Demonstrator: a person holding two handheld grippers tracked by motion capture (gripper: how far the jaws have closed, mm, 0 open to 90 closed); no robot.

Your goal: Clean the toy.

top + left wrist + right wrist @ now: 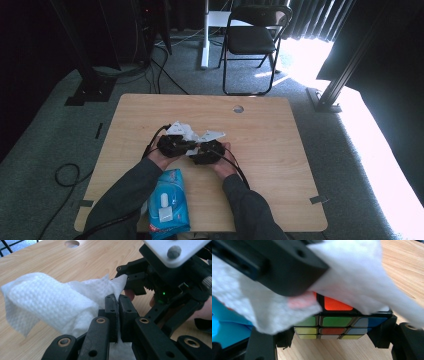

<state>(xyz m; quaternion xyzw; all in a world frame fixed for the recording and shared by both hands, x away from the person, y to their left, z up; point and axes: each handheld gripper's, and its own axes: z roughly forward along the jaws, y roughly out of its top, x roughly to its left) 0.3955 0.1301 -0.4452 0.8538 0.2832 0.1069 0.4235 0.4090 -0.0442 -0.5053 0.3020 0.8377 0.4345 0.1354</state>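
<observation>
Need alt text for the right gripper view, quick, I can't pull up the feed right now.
A puzzle cube with orange, green, yellow and blue stickers sits between the right tool's black jaws, just above the wooden table. A white wipe drapes over the cube's top, with the left tool pressing in from the upper left.

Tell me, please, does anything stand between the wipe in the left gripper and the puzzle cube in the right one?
Nothing visible does: the white wipe, pinched in the left gripper, already drapes over the puzzle cube held by the right gripper.
</observation>
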